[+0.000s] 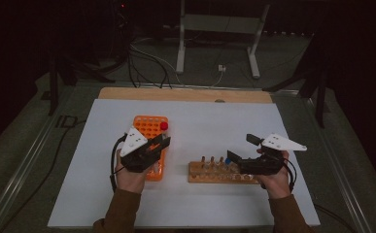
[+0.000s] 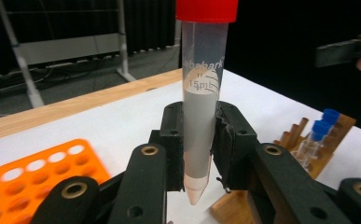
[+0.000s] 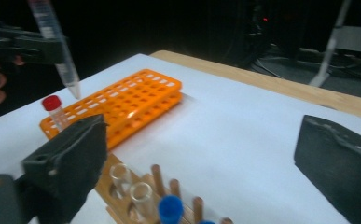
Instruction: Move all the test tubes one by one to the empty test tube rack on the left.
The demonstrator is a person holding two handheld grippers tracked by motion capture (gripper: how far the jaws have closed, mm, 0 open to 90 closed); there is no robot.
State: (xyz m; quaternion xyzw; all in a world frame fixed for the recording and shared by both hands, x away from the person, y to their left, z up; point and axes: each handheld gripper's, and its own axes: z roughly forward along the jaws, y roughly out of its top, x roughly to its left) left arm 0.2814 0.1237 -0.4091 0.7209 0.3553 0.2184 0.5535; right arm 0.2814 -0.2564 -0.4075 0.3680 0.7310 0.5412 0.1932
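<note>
My left gripper [image 1: 164,140] is shut on a clear 15 ml tube [image 2: 201,102] with a red cap [image 1: 164,126], held upright above the orange rack [image 1: 149,127]. In the right gripper view this held tube [image 3: 59,51] hangs over the rack's near end, its tip clear of the holes. A second red-capped tube [image 3: 54,109] stands in a corner hole of the orange rack [image 3: 127,100]. My right gripper [image 1: 243,148] is open and holds nothing, just above the wooden rack [image 1: 210,172]; its jaws stand wide apart around [image 3: 201,140].
The wooden rack [image 3: 122,196] holds open clear tubes [image 3: 141,193] and blue-capped ones [image 2: 325,121] among its pegs. White sheet [image 1: 214,121] covers the table, with a wooden edge [image 1: 185,93] at the far side. Stand legs and cables lie on the floor beyond.
</note>
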